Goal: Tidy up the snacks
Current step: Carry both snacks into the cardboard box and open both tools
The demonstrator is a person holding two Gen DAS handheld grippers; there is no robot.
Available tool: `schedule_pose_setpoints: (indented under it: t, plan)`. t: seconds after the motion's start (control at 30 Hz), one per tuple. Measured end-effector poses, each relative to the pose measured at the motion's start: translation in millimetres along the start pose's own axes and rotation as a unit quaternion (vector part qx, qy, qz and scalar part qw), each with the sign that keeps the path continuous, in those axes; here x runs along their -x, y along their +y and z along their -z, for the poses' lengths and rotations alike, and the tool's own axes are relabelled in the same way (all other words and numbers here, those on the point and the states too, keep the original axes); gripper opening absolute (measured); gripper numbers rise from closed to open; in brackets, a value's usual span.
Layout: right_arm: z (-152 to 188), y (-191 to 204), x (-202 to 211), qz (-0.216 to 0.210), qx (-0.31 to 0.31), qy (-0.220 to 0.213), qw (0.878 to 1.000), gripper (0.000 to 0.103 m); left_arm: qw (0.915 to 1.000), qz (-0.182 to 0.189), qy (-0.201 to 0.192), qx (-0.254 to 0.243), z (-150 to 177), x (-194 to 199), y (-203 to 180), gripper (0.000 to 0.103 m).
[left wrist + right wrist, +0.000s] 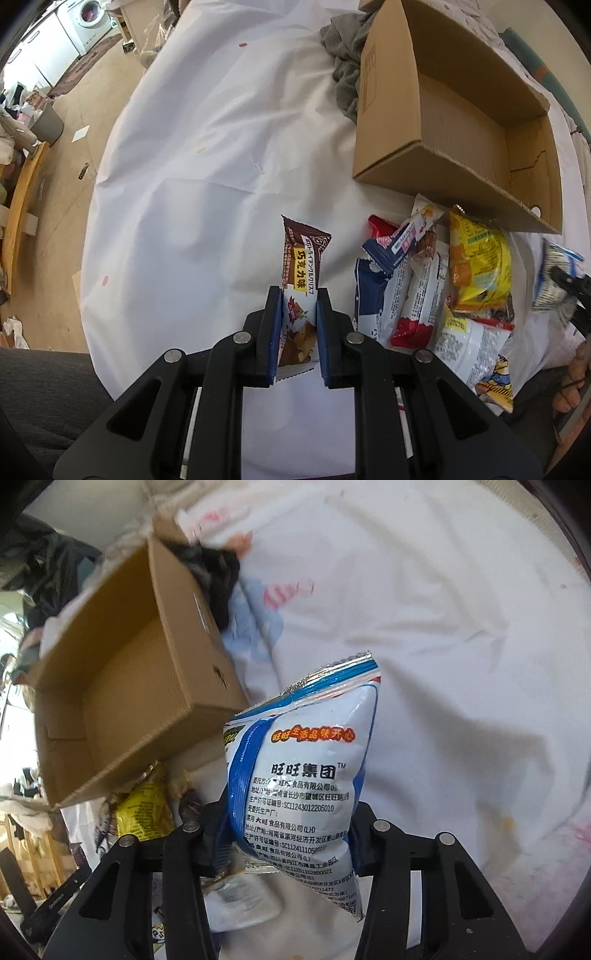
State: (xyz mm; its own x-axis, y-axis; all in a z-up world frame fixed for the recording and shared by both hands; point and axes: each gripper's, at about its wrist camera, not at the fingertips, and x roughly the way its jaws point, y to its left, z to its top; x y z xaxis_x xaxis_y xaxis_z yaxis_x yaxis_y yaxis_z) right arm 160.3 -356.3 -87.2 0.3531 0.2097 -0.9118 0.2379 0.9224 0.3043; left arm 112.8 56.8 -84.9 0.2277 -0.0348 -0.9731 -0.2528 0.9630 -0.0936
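Observation:
My left gripper [298, 291] is shut on a brown chocolate bar wrapper [301, 258], held upright above the white sheet [203, 166]. To its right lies a pile of snacks: white-and-red bars [417, 295] and a yellow bag [480, 266]. An open cardboard box [391, 110] stands behind the pile. My right gripper [286, 812] is shut on the lower part of a puffed white-and-blue snack bag [306, 775], whose body hides the fingertips. The box [192, 635] lies to that bag's left. In the left wrist view the same bag [554, 280] shows blurred at the right edge.
A grey cloth [347, 62] is bunched behind the box. A person's bare foot [572, 384] rests at the lower right, and a dark trouser leg [44, 387] at the lower left. The sheet's left edge drops to a wooden floor [92, 110].

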Motion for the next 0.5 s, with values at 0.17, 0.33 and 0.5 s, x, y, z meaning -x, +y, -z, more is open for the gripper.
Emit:
schedule_pose_setpoints:
  t: [0.17,0.33,0.5]
  plan:
    - [-6,-15,43,0.002,-0.030,-0.096,0.995,0.050,0.9992,-0.005,-0.040,0.006,-5,11,4,0.014]
    - [-10,-7,80,-0.065,-0.031,-0.185,0.980,0.050,0.9949,-0.013,-0.099,0.010,-19,39,2,0.014]
    - [-18,16,80,-0.117,0.005,-0.200,0.973,0.050,0.9896,0.009,-0.144,-0.007,-45,71,-14,0.014]
